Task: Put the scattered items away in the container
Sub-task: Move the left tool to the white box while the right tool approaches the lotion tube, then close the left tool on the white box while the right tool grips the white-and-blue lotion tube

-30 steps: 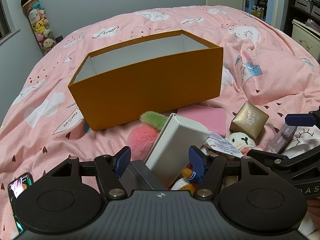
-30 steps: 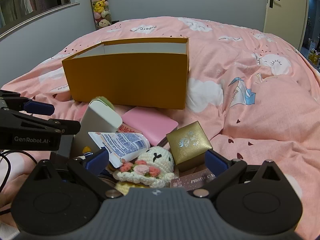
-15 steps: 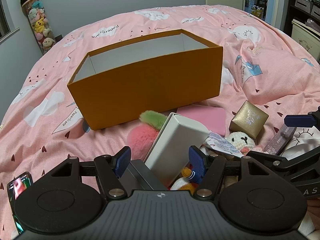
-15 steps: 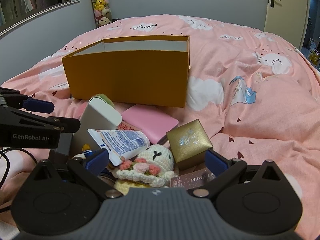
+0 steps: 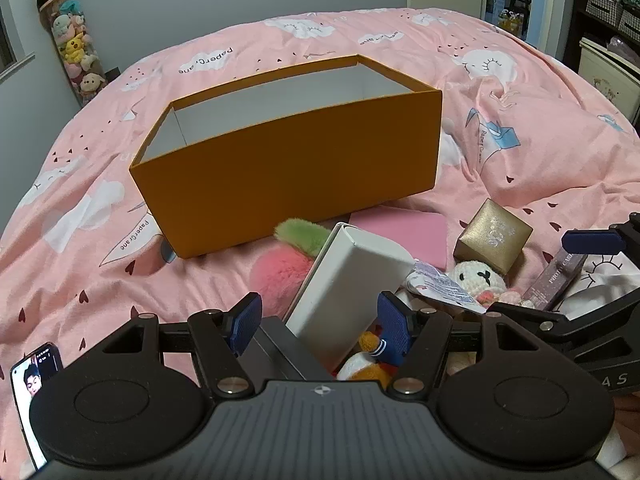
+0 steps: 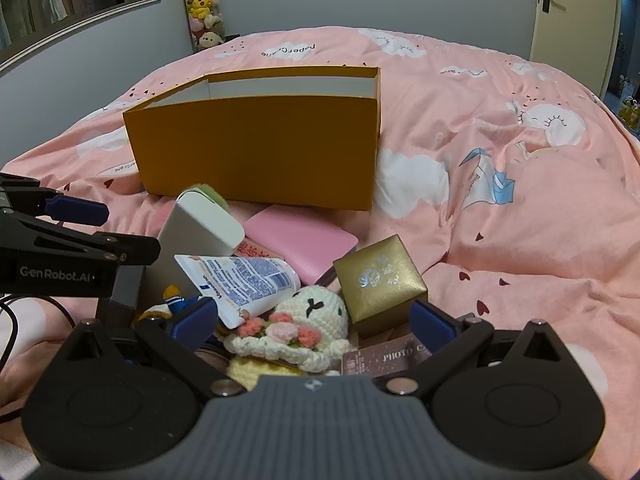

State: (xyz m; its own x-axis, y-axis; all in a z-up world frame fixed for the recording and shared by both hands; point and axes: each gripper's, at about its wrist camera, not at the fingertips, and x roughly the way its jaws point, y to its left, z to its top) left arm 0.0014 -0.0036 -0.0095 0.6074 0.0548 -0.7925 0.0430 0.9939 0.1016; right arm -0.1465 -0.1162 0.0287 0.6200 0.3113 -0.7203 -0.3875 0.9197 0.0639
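Hovering grippers: left gripper and right gripper both gape wide, gripping nothing, unmoved over the past second.
Pile: white box, cream tube, crochet doll, gold box lie scattered on the bed.
Container: orange box just behind, empty; tidying not begun.

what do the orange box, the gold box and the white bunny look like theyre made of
Orange box: probably matte cardboard, with thin flat walls, crisp folded corners and a plain pale inside.
Gold box: likely card wrapped in shimmery metallic paper, with a shiny silver stamped motif on the lid.
White bunny: crocheted yarn, with visible stitch loops, stitched black eyes and knitted pink flowers.
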